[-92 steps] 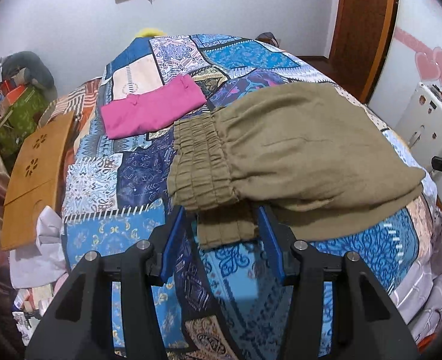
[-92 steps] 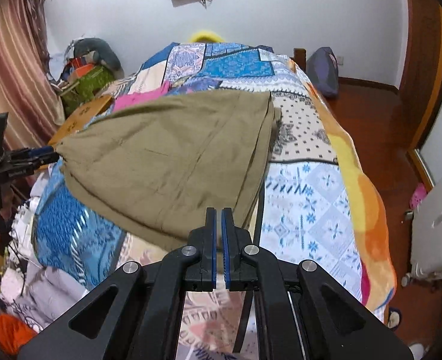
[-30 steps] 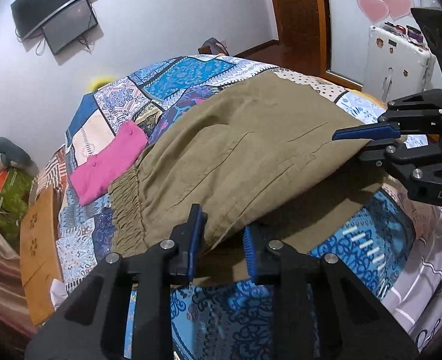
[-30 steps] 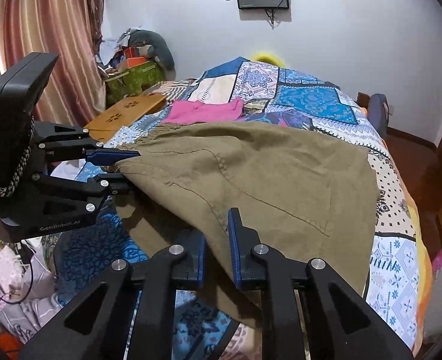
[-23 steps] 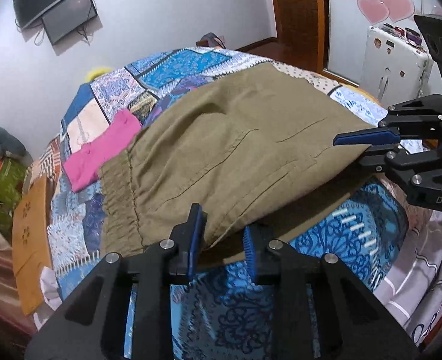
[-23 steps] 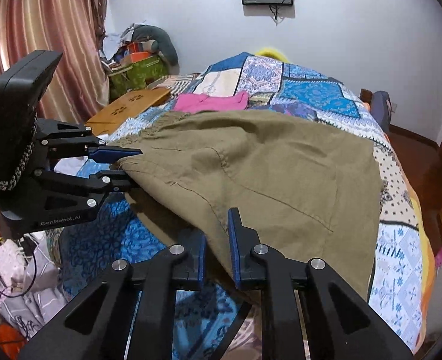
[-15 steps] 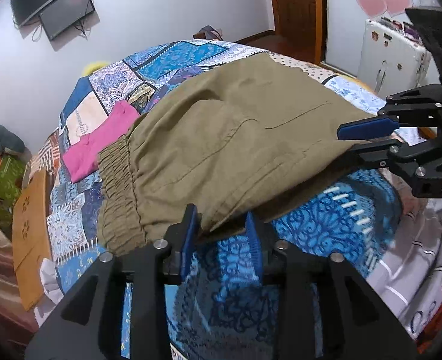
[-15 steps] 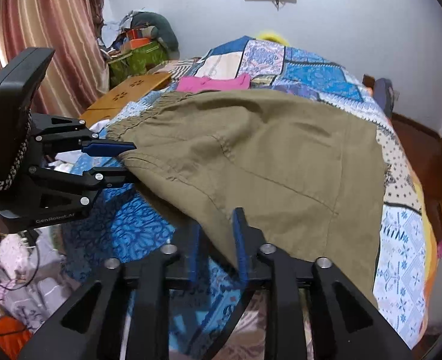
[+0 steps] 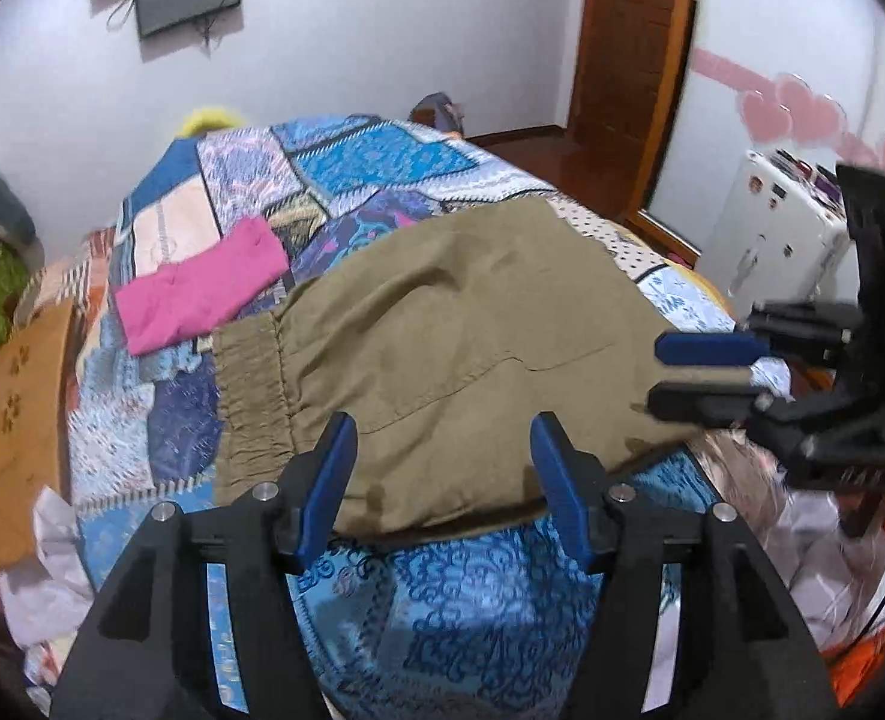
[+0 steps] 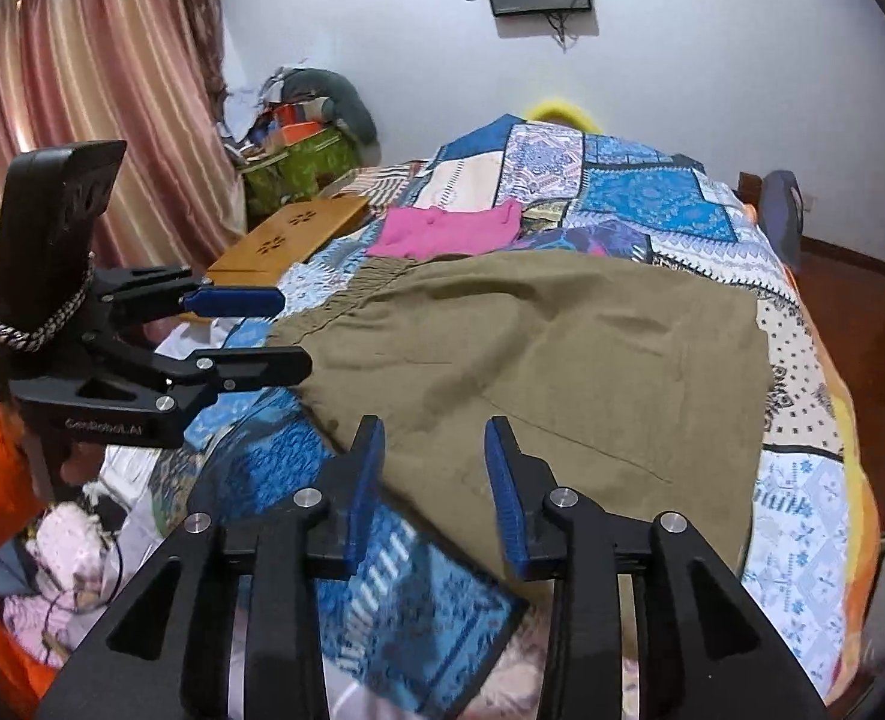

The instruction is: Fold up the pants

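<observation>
The olive pants lie folded on the patchwork bedspread, elastic waistband to the left. My left gripper hovers over their near edge. Its jaws are opening, and the cloth lies under the gap, clear of the blue pads. In the right wrist view the pants spread across the bed. My right gripper is over their near corner, jaws opening, with the pads off the cloth. Each gripper shows in the other's view: the right gripper at the pants' right end, the left gripper at the waistband end.
A folded pink garment lies beyond the waistband. A wooden lap tray leans at the bed's left side, and crumpled cloth lies below the near edge. A white cabinet and a wooden door stand to the right.
Both grippers held the pants' near edge a second ago and have let it go, jaws widening. The cloth has settled flat on the bed. The left gripper has risen and rolled.
</observation>
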